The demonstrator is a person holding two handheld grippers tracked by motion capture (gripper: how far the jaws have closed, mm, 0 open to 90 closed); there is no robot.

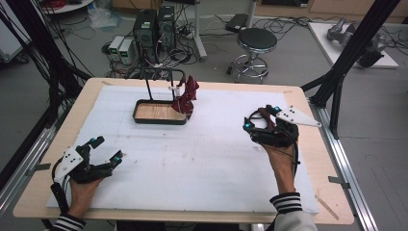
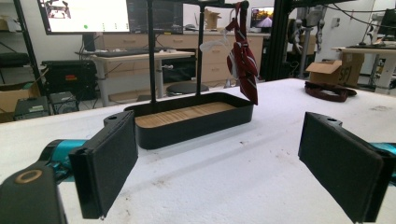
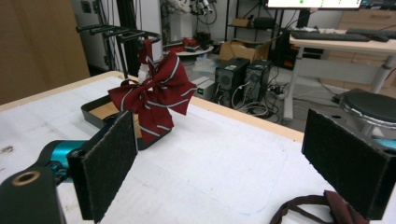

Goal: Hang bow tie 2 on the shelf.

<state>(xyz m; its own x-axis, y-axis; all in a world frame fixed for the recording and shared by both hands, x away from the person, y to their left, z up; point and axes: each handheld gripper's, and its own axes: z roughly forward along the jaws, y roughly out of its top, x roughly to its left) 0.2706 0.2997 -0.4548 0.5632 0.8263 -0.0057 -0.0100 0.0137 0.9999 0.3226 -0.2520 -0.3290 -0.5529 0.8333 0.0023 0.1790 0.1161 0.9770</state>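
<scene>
A black stand with a wooden-floored tray (image 1: 144,118) sits at the back middle of the white board. A red striped bow tie (image 1: 186,97) hangs from its rail by a white clip, over the tray's right end. In the left gripper view the bow tie (image 2: 243,56) dangles above the tray (image 2: 194,122). A second dark red tie with a strap loop (image 1: 259,117) lies on the board at the right. My right gripper (image 1: 261,118) stands open over it, and its strap (image 3: 317,210) lies beneath the jaws. My left gripper (image 1: 108,149) is open and holds nothing at the front left.
The white board (image 1: 202,163) covers most of the wooden table. Beyond the far edge stand computer towers (image 1: 154,29), cables and a round stool (image 1: 256,41). Black frame posts (image 1: 346,57) rise at the right side.
</scene>
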